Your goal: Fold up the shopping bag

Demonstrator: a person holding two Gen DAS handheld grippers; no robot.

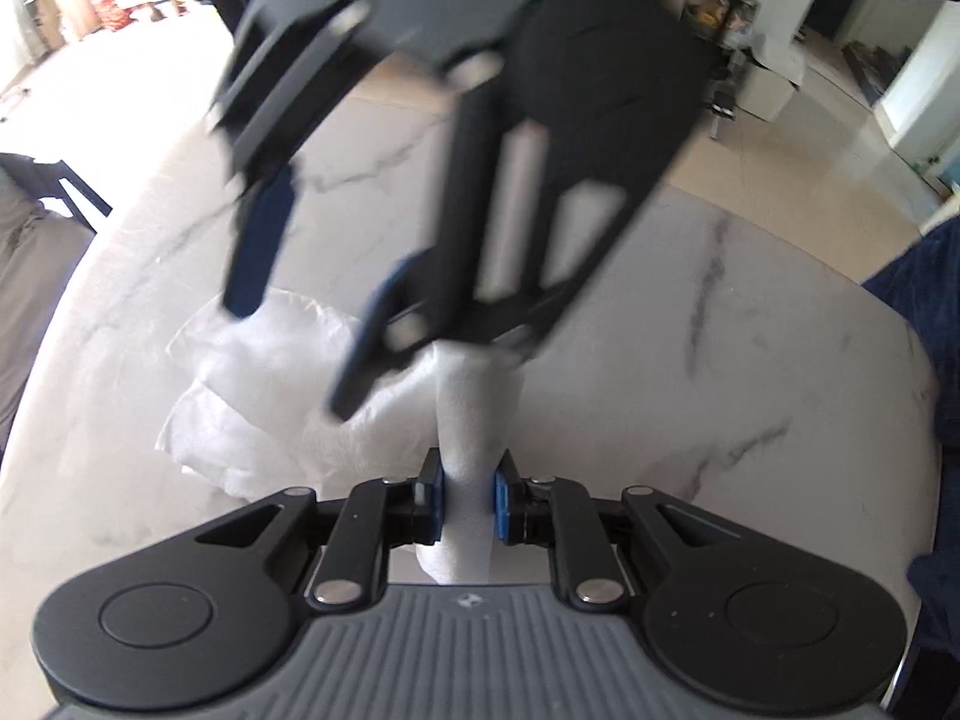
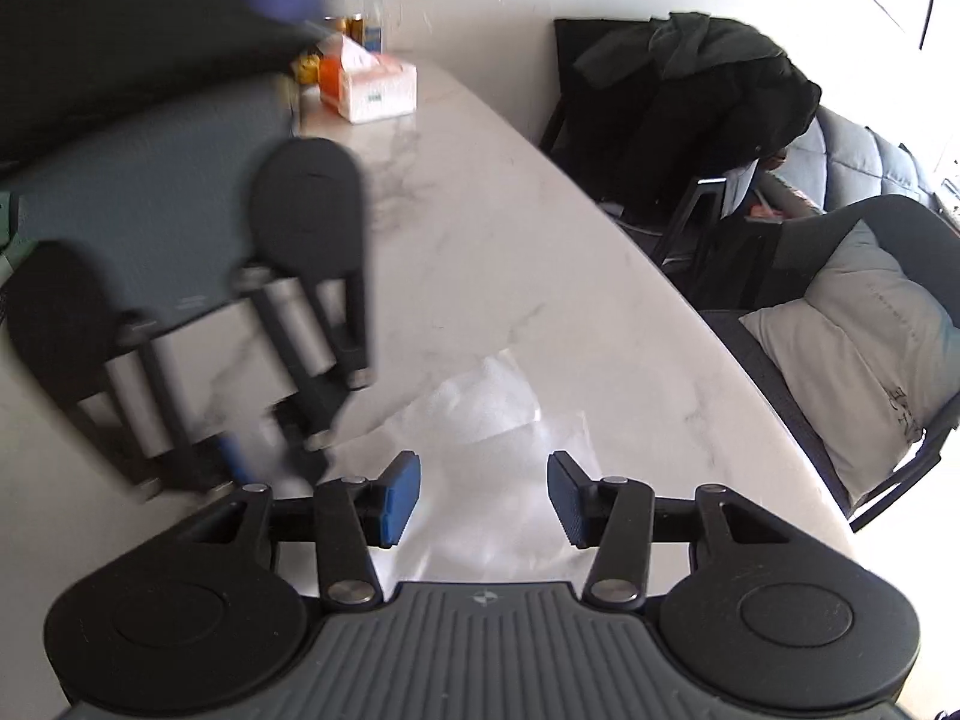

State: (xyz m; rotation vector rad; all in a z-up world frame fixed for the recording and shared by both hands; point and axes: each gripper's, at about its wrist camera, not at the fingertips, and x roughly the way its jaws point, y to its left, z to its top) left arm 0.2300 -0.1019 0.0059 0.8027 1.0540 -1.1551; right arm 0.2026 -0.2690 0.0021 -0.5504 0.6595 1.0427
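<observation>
The white, translucent plastic shopping bag point(image 1: 240, 414) lies crumpled on the marble table point(image 1: 720, 312). In the left wrist view my left gripper point(image 1: 469, 498) is shut on a bunched white strip of the bag that runs up between its blue pads. Above the bag hangs my right gripper point(image 1: 294, 354), blurred, its jaws apart and holding nothing. The right wrist view shows the right gripper point(image 2: 483, 498) open, with the bag point(image 2: 480, 402) on the table below and beyond the gap. My left gripper point(image 2: 273, 450) appears there at the left, blurred, pointing down at the bag's edge.
A tissue box point(image 2: 372, 87) and small containers stand at the table's far end. Chairs draped with dark clothing point(image 2: 690, 102) and a chair with a pale cushion point(image 2: 852, 348) line the table's right side. Dark blue fabric point(image 1: 936, 330) sits at the table edge.
</observation>
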